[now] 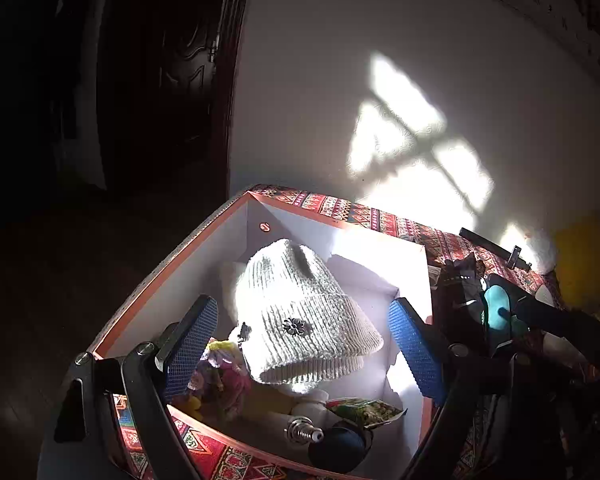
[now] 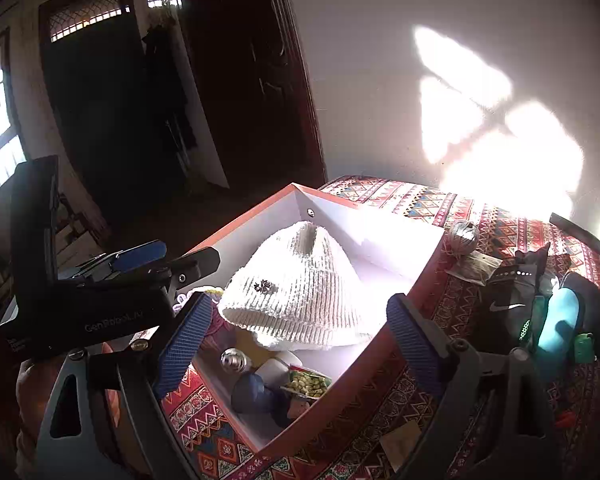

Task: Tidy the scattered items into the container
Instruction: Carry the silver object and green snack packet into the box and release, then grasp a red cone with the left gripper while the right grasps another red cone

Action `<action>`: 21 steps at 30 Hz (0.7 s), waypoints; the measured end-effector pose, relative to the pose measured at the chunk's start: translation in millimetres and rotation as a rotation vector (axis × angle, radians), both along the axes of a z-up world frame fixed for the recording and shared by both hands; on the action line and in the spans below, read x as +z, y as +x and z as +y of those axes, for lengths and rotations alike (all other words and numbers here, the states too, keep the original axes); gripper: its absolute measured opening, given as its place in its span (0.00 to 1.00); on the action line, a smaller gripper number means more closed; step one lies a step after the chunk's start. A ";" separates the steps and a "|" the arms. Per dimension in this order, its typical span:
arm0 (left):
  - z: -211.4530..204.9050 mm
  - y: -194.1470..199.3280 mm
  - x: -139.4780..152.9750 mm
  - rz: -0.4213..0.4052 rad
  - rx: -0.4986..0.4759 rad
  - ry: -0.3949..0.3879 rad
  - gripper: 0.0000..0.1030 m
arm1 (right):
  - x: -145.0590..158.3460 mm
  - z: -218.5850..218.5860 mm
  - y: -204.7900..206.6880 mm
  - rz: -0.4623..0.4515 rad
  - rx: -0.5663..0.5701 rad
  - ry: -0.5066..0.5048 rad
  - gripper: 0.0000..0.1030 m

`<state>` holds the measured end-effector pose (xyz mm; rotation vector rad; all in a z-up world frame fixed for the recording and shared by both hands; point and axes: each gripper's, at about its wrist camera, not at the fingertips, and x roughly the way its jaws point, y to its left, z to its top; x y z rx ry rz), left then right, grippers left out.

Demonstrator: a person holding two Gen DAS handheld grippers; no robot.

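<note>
The white knit hat [image 1: 300, 316] lies inside the orange box [image 1: 172, 264] atop other small items, and both the left gripper [image 1: 304, 344] and right gripper [image 2: 296, 340] hang over the box with jaws wide and empty. Beside the box, a black sock [image 2: 508, 300], a teal tool [image 2: 560, 320] and a twine ball [image 2: 464, 236] are left on the cloth.

The left wrist camera looks down at a slant from close above the near edge of the open box [image 1: 172, 264], between its own blue pads [image 1: 192, 344], facing the sunlit wall [image 1: 380, 60] behind the table [image 1: 380, 216]. The right wrist camera sits a little farther back and to the right, also tilted down toward that wall, and takes in the left hand-held gripper [image 2: 140, 258] at its left edge. Both views share the box, the white knit hat [image 2: 296, 292] in it, the patterned tablecloth [image 2: 420, 200] and the dark doorway.
</note>
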<state>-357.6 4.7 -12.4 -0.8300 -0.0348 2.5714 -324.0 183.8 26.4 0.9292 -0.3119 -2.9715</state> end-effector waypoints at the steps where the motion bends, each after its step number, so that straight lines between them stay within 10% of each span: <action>1: 3.1 3.9 2.8 0.016 -0.014 0.007 0.85 | 1.5 9.3 7.0 0.008 -0.009 -0.022 0.84; 12: 146.8 70.8 -15.9 0.020 -0.340 -0.120 0.86 | -14.6 185.9 136.6 0.049 -0.379 -0.238 0.73; 21: 266.6 80.1 -109.0 -0.234 -0.455 -0.262 0.86 | -121.0 289.8 195.4 -0.158 -0.583 -0.603 0.59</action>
